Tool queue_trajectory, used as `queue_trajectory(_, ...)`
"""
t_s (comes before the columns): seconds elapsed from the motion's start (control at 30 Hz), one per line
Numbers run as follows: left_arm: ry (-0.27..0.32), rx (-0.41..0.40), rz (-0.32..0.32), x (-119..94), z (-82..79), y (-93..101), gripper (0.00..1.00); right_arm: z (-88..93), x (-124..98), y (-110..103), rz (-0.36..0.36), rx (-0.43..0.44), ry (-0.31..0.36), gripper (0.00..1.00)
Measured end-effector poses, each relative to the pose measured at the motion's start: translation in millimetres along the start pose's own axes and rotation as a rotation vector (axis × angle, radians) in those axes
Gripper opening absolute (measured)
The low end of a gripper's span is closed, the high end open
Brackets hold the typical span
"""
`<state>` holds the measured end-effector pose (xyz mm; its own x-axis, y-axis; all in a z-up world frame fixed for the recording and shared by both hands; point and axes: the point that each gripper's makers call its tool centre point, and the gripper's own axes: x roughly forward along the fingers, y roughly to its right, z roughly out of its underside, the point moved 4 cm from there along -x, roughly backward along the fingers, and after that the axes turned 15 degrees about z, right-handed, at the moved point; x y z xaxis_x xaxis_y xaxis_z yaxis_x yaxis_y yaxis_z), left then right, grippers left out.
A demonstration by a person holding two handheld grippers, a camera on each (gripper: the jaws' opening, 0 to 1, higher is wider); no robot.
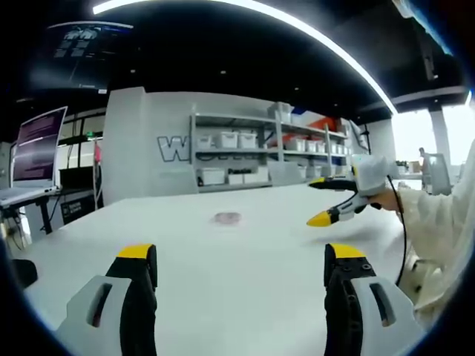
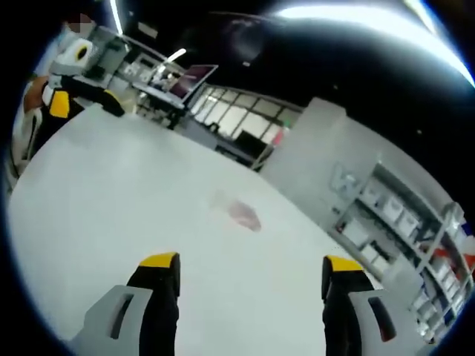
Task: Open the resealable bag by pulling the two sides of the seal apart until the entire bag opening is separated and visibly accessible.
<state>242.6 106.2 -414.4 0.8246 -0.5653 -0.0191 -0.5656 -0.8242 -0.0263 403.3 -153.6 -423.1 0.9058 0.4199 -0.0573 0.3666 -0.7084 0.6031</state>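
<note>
Across the white table (image 1: 245, 274), well out from both pairs of jaws, lies the small clear resealable bag (image 1: 228, 218), flat, pinkish within, touched by nothing. Behind, along the grey wall, stands shelving (image 1: 267, 152) with white bins; off left, on a side bench, glows a laptop (image 1: 37, 148). Low in the left gripper view spreads the left gripper (image 1: 241, 259), jaws wide and empty. Likewise wide and empty, the right gripper (image 2: 252, 271), bag (image 2: 243, 215) ahead; seen also from the left gripper view (image 1: 326, 200), held above the table's right side.
</note>
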Motion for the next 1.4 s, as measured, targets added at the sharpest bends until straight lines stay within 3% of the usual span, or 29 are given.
queue_trajectory(0.43,-0.001,-0.005,-0.002,-2.6,2.5,1.3,0.92,1.5,11.5,-8.3,-0.027,0.002,-0.010,0.78)
queue_trajectory(0.9,-0.008,-0.004,0.001,-1.1,3.0,2.0,0.92,-7.8,27.7,-8.4,-0.012,-0.061,0.013,0.74)
queue_trajectory(1.4,-0.012,0.001,0.005,1.6,1.4,2.3,0.92,-3.3,34.5,-11.3,-0.014,-0.017,0.012,0.74)
